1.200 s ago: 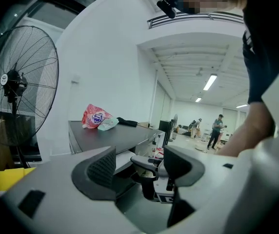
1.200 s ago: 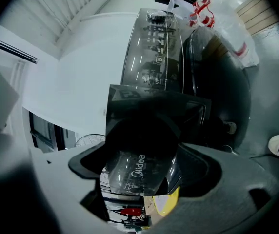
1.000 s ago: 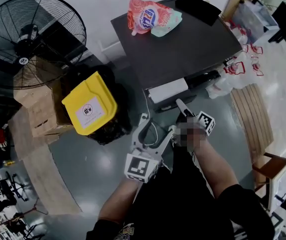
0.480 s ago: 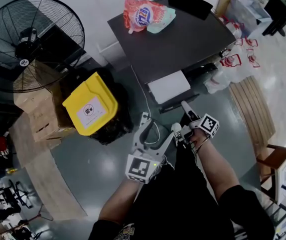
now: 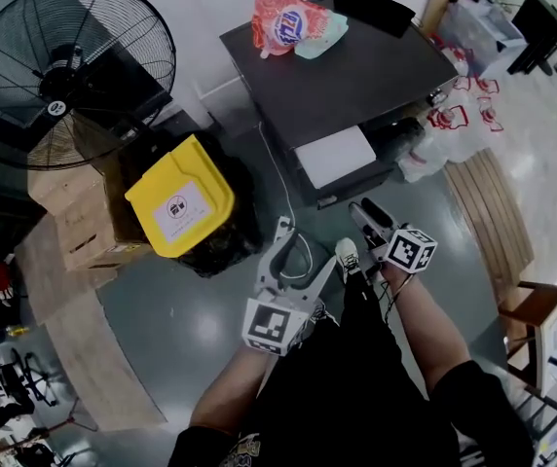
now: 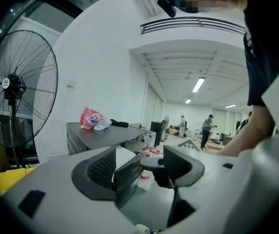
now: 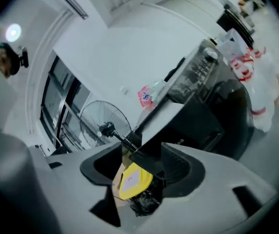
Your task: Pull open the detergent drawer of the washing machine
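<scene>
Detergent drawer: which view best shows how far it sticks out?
Head view: from above, the detergent drawer shows its whole pale top, protruding from the washing machine. The left gripper view catches only its front corner; the right gripper view shows it tilted, partly hidden.

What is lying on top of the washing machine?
On the washing machine lie a red-and-white bag, a pale green item touching it, and a black cloth-like item near the far edge. Whatever is beneath them is covered.
</scene>
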`<state>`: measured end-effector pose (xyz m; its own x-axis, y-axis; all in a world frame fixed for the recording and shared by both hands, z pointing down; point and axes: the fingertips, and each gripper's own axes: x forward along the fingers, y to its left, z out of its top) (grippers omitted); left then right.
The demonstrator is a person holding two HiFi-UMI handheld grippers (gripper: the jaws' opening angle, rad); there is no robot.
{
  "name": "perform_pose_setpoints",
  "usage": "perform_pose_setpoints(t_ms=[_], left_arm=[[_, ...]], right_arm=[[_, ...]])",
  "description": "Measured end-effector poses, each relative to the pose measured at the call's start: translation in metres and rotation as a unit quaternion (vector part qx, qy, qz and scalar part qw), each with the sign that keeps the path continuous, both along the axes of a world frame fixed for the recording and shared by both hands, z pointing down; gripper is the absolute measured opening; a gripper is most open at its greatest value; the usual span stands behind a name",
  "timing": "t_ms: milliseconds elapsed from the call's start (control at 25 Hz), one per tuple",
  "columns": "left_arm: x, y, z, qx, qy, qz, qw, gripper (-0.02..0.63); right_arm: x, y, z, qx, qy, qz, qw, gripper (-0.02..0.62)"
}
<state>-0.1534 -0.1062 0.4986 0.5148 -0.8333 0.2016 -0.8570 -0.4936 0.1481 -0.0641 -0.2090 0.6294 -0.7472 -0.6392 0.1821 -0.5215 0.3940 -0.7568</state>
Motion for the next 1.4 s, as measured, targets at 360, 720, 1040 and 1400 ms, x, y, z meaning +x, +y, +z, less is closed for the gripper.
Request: perform_pose_setpoints(t_ms=[360,720,1040,1400], left_arm=[[0.000,0.028,-0.013,0.029,0.001,-0.002,0.9996,0.278],[0.034,0.038,-0.031,0.030,0.000,-0.005,0.9995,0.152],[0.087,0.037,-0.037,0.014,0.001,-0.040,0.9991,0.018],[0.157,0.065,-0.034,0.013,-0.018,-0.080,0.9965,0.018]], right_arm=[[-0.009,0.043,-0.095,0.181,0.142,-0.053,0.972,-0.002],[0.018,0.077,-0.176,0.307,0.230,-0.078,0.920,-0.002],[0.051,0.102,-0.214,0.347,0.218,-0.140,0.902,0.002],[0.109,0.132,-0.202,0.357,0.210,-0.186,0.891,0.003]])
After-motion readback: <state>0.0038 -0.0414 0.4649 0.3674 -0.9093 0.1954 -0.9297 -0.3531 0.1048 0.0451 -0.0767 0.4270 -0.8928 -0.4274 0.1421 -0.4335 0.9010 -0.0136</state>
